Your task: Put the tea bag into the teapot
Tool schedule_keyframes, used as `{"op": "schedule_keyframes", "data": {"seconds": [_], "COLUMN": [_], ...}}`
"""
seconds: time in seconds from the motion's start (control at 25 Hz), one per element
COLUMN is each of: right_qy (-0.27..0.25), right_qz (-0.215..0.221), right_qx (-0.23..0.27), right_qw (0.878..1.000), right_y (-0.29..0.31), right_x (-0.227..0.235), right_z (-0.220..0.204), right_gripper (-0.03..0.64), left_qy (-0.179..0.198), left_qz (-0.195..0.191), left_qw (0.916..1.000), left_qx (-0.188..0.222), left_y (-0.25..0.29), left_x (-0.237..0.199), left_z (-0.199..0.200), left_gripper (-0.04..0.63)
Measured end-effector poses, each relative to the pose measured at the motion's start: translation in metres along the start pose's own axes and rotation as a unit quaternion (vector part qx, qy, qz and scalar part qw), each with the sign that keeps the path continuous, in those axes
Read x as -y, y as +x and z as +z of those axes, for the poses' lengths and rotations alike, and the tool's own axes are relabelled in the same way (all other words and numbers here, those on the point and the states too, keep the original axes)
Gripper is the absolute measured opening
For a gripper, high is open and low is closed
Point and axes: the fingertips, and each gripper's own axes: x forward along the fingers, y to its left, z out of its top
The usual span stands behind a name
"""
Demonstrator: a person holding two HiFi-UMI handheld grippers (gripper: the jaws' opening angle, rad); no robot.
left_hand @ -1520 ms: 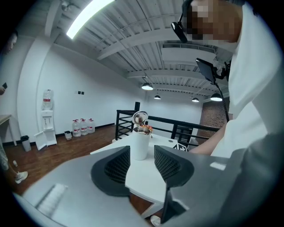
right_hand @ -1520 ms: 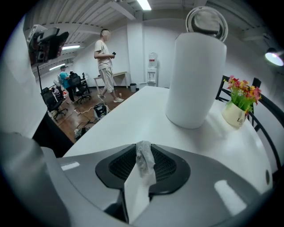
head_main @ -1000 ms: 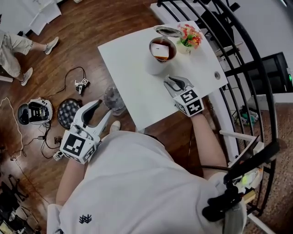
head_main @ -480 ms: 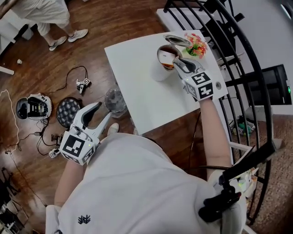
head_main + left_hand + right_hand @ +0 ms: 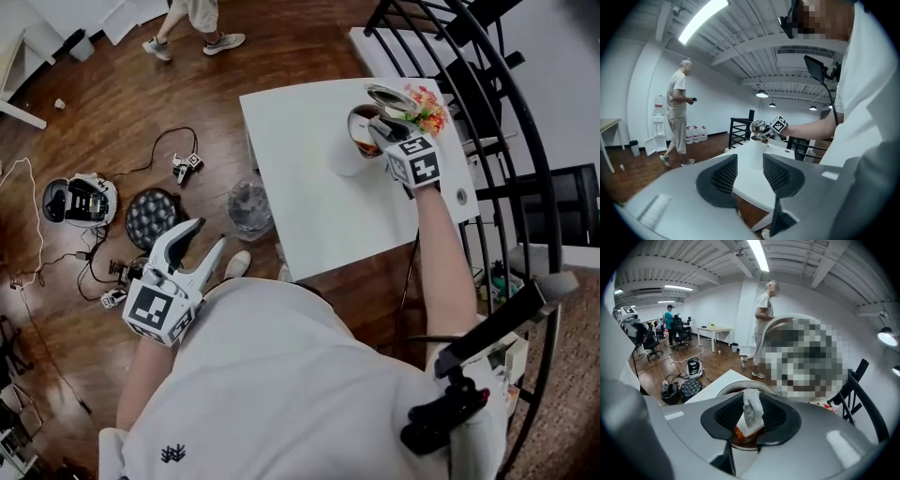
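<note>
The right gripper (image 5: 382,127) leaves the bare table (image 5: 300,197) on the near side of the teapot (image 5: 347,157) and travels up to the teapot; it first reaches the rim and now hangs right over the open mouth; the tea bag (image 5: 752,409) pinched between its jaws is now above the brown tea in the teapot; the person (image 5: 197,14) on the wood floor walks from well off to the teapot's left to a spot beyond it.
</note>
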Motion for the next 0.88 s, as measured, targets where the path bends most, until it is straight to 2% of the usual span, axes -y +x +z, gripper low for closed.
{"op": "schedule_keyframes", "data": {"seconds": [0.16,0.24,0.32,0.48,0.68,0.88], "right_qy": [-0.007,-0.011,-0.010,-0.009,0.000,0.017], "right_qz": [0.004,0.005,0.007,0.002,-0.017,-0.040], "right_qx": [-0.013,-0.014,-0.011,0.003,0.024,0.038], "right_qw": [1.000,1.000,1.000,1.000,1.000,0.998], "right_y": [0.011,0.013,0.012,0.001,-0.025,-0.062], "right_x": [-0.002,-0.005,-0.006,-0.007,-0.013,-0.036], "right_z": [-0.004,-0.003,-0.002,0.003,0.012,0.014], "right_gripper": [0.107,0.145,0.167,0.170,0.163,0.161], "left_qy": [-0.005,-0.005,-0.003,0.001,0.004,0.009], "left_qz": [0.009,0.011,0.012,0.004,-0.017,-0.060], "left_qw": [0.9999,0.9999,0.9999,1.0000,0.9998,0.9981], "left_qx": [-0.003,-0.001,-0.001,-0.001,0.002,0.003], "left_y": [-0.007,-0.009,-0.009,-0.007,-0.002,0.007], "left_x": [-0.003,-0.006,-0.007,-0.006,-0.007,-0.008], "left_z": [-0.003,-0.003,-0.004,-0.005,-0.001,0.002], "left_gripper": [0.170,0.170,0.170,0.170,0.170,0.170]}}
